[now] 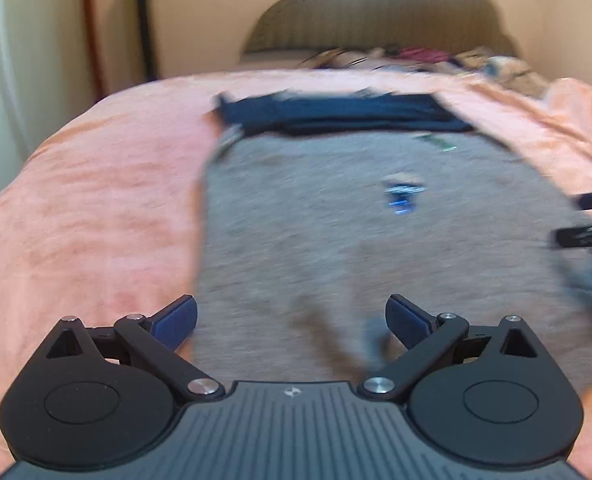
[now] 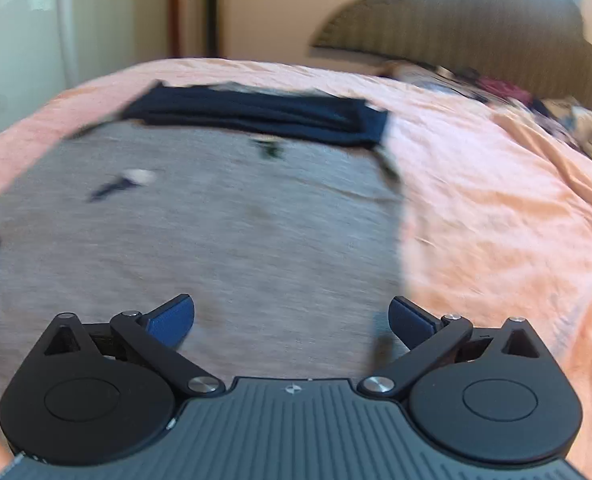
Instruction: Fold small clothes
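Presently we hold two tools over a bed, and we list what lies under them.

Item one: grey garment (image 1: 376,240), spread flat on the peach bedspread (image 1: 88,208). In the left wrist view it fills the field from 12 o'clock round to 3 o'clock of our left tool (image 1: 291,322), and its left edge runs up just inside that tool's left finger. In the right wrist view the same grey garment (image 2: 196,240) lies from 9 o'clock to 12 o'clock of our right tool (image 2: 292,322), its right edge passing close to the right finger, with peach bedspread (image 2: 496,220) beyond at 2 o'clock.

Item two: dark navy clothing (image 1: 336,114), folded in a low band touching the far edge of the grey garment, at 12 o'clock of both tools (image 2: 264,114).

Item three: small blue print (image 1: 402,196) on the grey cloth, blurred; we cannot read it.

Item four: both tools stand spread wide, blue pads well apart, nothing between them; neither pad touches cloth that we can tell.

Item five: striped headboard (image 1: 376,24) at the far end, with a heap of mixed clothes (image 1: 416,58) before it. Part of our right tool shows at 3 o'clock in the left view.
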`<state>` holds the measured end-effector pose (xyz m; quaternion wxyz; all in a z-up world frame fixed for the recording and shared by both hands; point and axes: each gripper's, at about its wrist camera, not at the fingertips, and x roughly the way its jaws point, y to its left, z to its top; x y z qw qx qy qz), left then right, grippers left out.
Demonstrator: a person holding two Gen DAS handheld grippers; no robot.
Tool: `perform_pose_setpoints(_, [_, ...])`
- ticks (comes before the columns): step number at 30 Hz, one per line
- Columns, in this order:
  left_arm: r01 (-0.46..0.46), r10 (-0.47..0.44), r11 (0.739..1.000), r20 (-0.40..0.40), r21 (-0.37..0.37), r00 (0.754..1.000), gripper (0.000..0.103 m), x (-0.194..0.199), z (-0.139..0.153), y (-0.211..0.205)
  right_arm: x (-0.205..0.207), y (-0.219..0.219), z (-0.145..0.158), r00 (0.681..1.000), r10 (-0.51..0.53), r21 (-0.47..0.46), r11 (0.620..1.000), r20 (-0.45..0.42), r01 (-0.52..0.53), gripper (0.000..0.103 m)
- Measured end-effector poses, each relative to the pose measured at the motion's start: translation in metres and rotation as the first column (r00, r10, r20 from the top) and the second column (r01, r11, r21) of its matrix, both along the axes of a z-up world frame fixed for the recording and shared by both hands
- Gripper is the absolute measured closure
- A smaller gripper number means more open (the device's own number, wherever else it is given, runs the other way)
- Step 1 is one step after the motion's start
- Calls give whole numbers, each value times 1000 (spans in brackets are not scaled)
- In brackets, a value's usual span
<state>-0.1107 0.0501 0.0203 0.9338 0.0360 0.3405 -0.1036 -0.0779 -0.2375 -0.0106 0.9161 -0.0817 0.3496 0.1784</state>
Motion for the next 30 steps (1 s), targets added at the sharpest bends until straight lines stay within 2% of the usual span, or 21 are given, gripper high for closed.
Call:
perform_pose_setpoints(2, [106,-106,994,0,-7,994,1,-10,-1,-17,-18,25,-2,996,87,-43,995,-19,-87,0])
perform_pose_setpoints(3, [156,-155,988,-37,13,987,1,-12,-8,-24,-22,32,-9,993,112,-83,990,-26,-114,0])
perform_pose_setpoints(4, [163,-159,986,-75,45,984,1,-13,-18,-26,-26,26,-11,993,119,-61,991,10,-119,0])
perform_pose_setpoints(5, [166,-165,986,-31,35,986,0,-20,-21,-18,-25,14,-14,993,119,-22,993,-5,-119,0])
perform_pose_setpoints(6, [175,-174,984,-22,30,985,0,-24,-23,-10,-26,-4,-12,995,95,30,995,-22,-94,0])
perform_pose_setpoints(10, [135,-133,990,-42,33,990,0,-32,-19,11,-41,-44,-6,1000,2,18,1000,-13,-2,0])
perform_pose_setpoints(13, [114,-113,993,-34,37,993,1,-39,-11,4,-50,-36,0,999,-47,-21,999,-20,47,0])
perform_pose_setpoints(14, [133,-132,991,-35,14,991,1,-42,-7,-1,-52,-30,4,998,-62,-28,998,-16,62,0])
perform_pose_setpoints(17, [216,-216,975,-6,-45,976,0,-51,0,-14,-67,-5,15,999,39,14,999,20,-39,0])
perform_pose_setpoints(20, [234,-233,972,-71,18,970,0,-49,-17,-24,-72,17,4,990,141,-54,988,-28,-142,0])
perform_pose_setpoints(22, [245,-244,969,-39,22,969,0,-56,-20,-12,-74,0,-3,989,145,2,989,-35,-145,0])
perform_pose_setpoints(23, [236,-234,971,-46,27,971,0,-59,-19,-6,-76,-13,-3,990,134,28,991,-33,-133,0])
perform_pose_setpoints(27, [136,-136,991,-63,-3,989,0,-71,-7,22,-83,-45,4,997,23,28,999,-73,-21,0])
perform_pose_setpoints(28, [86,-88,996,-61,-36,994,0,-73,-3,30,-86,-50,10,996,-5,63,998,-94,11,0])
perform_pose_setpoints(29, [37,-44,995,-75,-98,996,0,-73,1,40,-88,-58,16,993,-29,120,992,-118,43,0])
perform_pose_setpoints(30, [-10,-10,982,-105,-186,994,0,-71,2,53,-90,-72,22,987,-48,218,973,-153,81,0])
